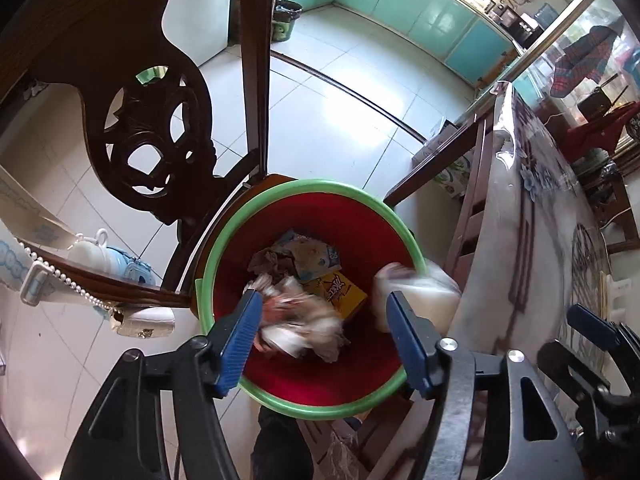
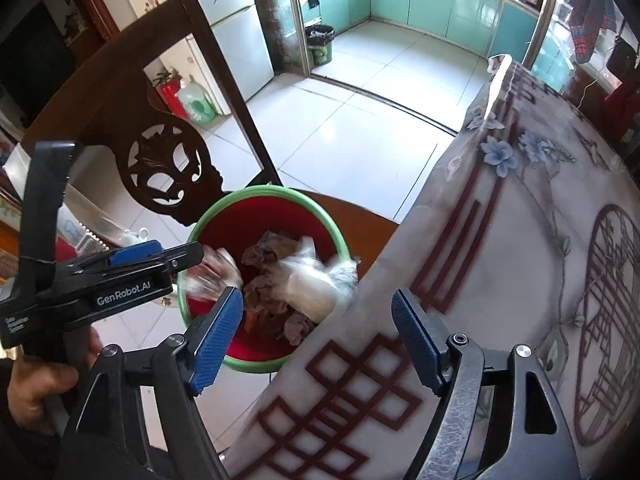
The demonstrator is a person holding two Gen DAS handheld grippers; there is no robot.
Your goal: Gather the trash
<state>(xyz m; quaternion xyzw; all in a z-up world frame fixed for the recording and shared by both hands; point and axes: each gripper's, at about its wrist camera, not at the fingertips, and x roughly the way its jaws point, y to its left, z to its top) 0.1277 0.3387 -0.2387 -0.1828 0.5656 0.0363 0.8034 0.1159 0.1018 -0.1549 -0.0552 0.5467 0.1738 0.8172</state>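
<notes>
Trash sits in the red bin [image 1: 320, 216] with the green rim, which stands on the seat of the carved wooden chair [image 1: 152, 128], just beside the table [image 2: 520, 240]. Inside the bin you have crumpled paper [image 1: 272, 260], a yellow box [image 1: 344, 292] and a printed wrapper [image 1: 316, 256] — all lying on the bottom. A blurred wad of paper [image 1: 296, 320] shows between the 2 fingers of your left gripper [image 1: 324, 336], over the bin's mouth; the fingers stand wide apart and neither pad touches it, so that gripper is released. A blurred white plastic bag [image 1: 416, 292] shows at the bin's rim on the table side; from the right wrist view it [image 2: 316, 284] lies over the bin's mouth. Your right gripper [image 2: 318, 332] is also spread wide with nothing between its pads — it hangs over the table's edge next to the bin.
</notes>
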